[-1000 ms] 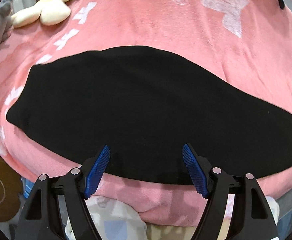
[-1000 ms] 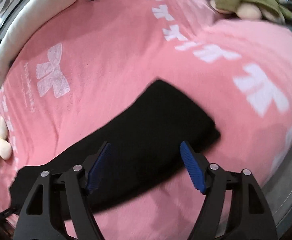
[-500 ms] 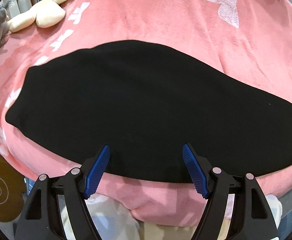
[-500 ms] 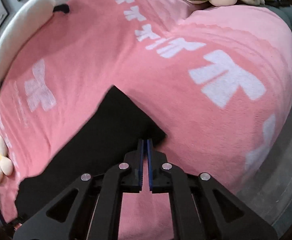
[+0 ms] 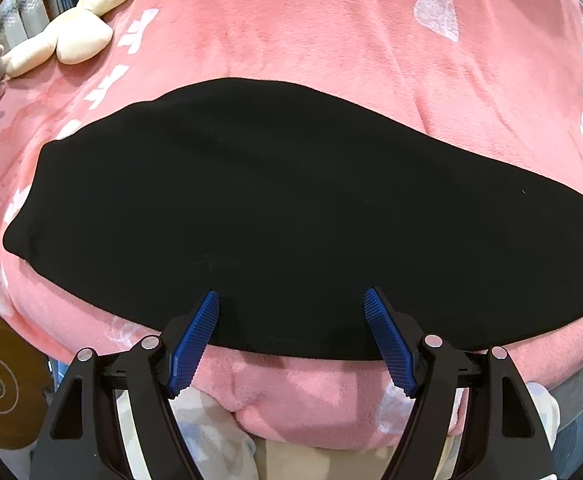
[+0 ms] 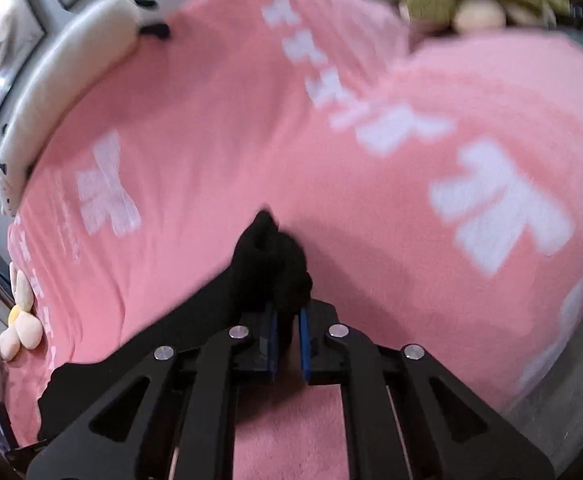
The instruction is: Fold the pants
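Pink blanket fills both views; black pants flat across it; cream plush at 10 o'clock, well apart. Left gripper at 6 o'clock over near hem, jaws wide, nothing clamped. Right gripper just closed, pinching bunched pants end

Black pants lie on a pink blanket with white motifs.
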Demonstrator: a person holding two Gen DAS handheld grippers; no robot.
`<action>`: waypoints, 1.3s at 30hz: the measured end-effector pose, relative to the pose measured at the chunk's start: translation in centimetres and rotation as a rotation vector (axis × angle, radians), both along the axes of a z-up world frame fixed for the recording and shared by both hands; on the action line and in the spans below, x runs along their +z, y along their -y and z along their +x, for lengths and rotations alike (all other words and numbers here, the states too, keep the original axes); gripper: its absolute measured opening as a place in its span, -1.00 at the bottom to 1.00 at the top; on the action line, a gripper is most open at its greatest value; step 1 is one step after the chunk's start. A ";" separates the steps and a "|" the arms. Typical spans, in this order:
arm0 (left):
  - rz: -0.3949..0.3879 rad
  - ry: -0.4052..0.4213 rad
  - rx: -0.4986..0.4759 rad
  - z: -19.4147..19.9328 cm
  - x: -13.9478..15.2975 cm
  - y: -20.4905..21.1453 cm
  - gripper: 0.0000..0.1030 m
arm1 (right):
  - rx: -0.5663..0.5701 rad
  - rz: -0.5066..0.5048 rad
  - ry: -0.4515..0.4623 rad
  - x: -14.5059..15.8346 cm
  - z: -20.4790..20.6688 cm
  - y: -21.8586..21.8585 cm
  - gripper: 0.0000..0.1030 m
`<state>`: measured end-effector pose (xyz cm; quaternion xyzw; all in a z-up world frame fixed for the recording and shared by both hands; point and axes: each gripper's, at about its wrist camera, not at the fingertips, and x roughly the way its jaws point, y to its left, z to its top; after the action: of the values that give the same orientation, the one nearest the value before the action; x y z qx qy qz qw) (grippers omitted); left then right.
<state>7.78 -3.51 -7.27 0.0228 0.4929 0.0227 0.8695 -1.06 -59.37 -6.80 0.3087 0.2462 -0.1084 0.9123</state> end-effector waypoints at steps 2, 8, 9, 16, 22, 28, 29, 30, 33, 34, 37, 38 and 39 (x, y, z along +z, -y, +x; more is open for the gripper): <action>0.009 0.000 -0.001 0.1 -0.3 0.1 0.42 | 0.008 -0.035 -0.087 -1.6 1.0 0.6 -0.84; -0.014 -0.015 0.014 0.2 -0.7 0.1 0.42 | -0.101 0.014 -0.058 -1.1 -1.4 1.4 -0.62; -0.018 -0.009 0.010 0.1 -0.6 0.2 0.42 | -0.110 -0.017 -0.046 -0.2 -1.7 1.0 -0.62; -0.024 0.026 -0.030 0.5 0.3 2.1 0.42 | 0.106 -0.203 -0.188 1.0 4.0 -2.9 -0.63; 0.004 0.021 -0.030 0.7 0.5 2.8 0.42 | 0.041 -0.191 -0.215 0.8 3.7 -2.6 -0.53; 0.006 0.027 -0.022 1.0 0.4 2.5 0.42 | -0.056 -0.199 -0.229 0.6 1.6 -1.8 0.28; 0.008 0.028 -0.020 0.8 0.4 2.5 0.42 | -0.064 -0.176 -0.225 0.4 1.3 -1.7 0.45; 0.009 0.029 -0.018 0.8 0.4 2.4 0.42 | -0.078 -0.139 -0.215 0.2 1.1 -1.2 0.54; 0.005 0.038 -0.010 0.7 0.6 1.7 0.42 | -0.115 -0.065 -0.212 -0.6 0.9 -0.4 0.61; -0.002 0.038 -0.011 0.6 0.6 1.5 0.42 | -0.116 -0.040 -0.213 -1.1 1.0 -0.4 0.62; -0.026 0.038 -0.019 0.4 0.8 1.0 0.42 | -0.103 0.039 -0.208 -2.3 1.6 -0.1 0.62; -0.029 0.040 -0.024 0.3 0.8 0.9 0.42 | -0.107 0.051 -0.211 -2.6 1.8 0.0 0.63; -0.032 0.043 -0.032 0.1 0.9 0.8 0.43 | -0.111 0.056 -0.208 -2.9 2.0 0.1 0.63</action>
<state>7.92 -4.35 -6.41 0.0162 0.4739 0.0012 0.8804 0.90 -59.45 -9.69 0.3345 0.3247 -0.1833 0.8655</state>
